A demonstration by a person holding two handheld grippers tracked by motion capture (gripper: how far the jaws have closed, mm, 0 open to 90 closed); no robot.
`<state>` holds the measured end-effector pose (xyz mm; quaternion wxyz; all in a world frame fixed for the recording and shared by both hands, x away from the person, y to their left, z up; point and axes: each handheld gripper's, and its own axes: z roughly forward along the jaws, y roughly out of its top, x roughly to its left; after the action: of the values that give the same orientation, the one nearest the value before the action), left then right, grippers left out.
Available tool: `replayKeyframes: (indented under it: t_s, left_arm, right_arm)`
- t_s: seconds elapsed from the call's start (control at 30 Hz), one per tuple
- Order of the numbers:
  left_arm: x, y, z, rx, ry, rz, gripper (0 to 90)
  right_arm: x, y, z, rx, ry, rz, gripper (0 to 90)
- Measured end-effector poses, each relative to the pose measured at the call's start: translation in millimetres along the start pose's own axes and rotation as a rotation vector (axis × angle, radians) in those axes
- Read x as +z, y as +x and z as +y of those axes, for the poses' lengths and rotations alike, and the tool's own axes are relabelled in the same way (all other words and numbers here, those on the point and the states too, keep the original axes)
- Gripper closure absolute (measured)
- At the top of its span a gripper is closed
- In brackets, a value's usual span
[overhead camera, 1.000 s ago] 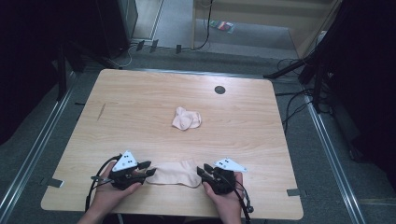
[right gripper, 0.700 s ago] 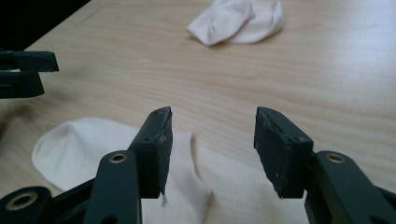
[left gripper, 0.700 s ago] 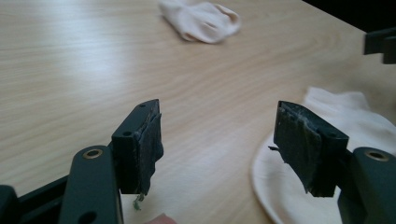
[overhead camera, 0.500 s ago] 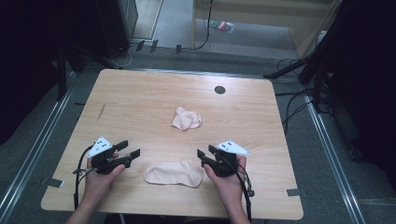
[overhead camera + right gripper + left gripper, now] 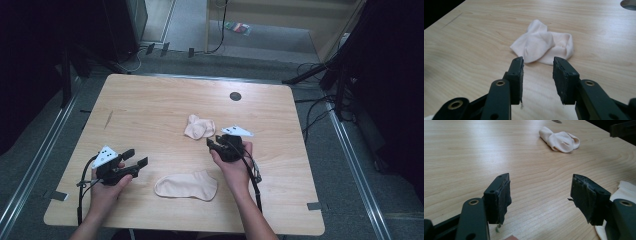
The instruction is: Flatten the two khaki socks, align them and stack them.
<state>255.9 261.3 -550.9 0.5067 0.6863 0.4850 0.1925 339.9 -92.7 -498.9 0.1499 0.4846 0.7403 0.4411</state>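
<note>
Jaws of left gripper (image 5: 135, 157) parted wide, just opened, nothing between them; held low over bare surface (image 5: 150, 105) at near left. Jaws of right gripper (image 5: 211, 144) parted more narrowly, just closed in somewhat, likewise empty; aimed at crumpled sock (image 5: 544, 46) just ahead, not yet touching. Nearest the person, between both hands: flat sock (image 5: 186, 186), spread lengthwise on the surface, lying free and apart from both grippers. Farther in, near the centre of the surface: crumpled sock, bunched and folded over itself, just beyond the right jaws. Beyond that, toward the far edge: round dark hole (image 5: 235, 96). Handling, by judgement: light, limp knit fabric; no stiffness, nothing fragile; likely to drape and trail when lifted, and to slide on smooth wood if pushed rather than pinched. Recommended hold: pinch at a raised fold or at the cuff edge nearest the jaws, taking one or two layers only. Avoid pressing on any flat-lying part, where pads may scrape wood without catching cloth. Lower until both pads straddle the fold, then close fully. Expect to need the left gripper at the opposite end for spreading the cloth flat.
</note>
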Motion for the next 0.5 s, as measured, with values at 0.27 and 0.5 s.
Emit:
replayKeyframes:
  t_s: [0.27, 0.5]
  left_arm:
    - [0.0, 1.7, -0.1, -0.013, 0.008, -0.007, 33.5]
    - [0.1, 2.4, 0.1, -0.026, 0.011, -0.008, 34.0]
  right_arm:
    - [45.3, -5.6, 27.2, 0.01, 0.045, -0.015, 63.8]
    - [82.6, -11.0, 32.5, 0.031, 0.09, -0.039, 59.4]
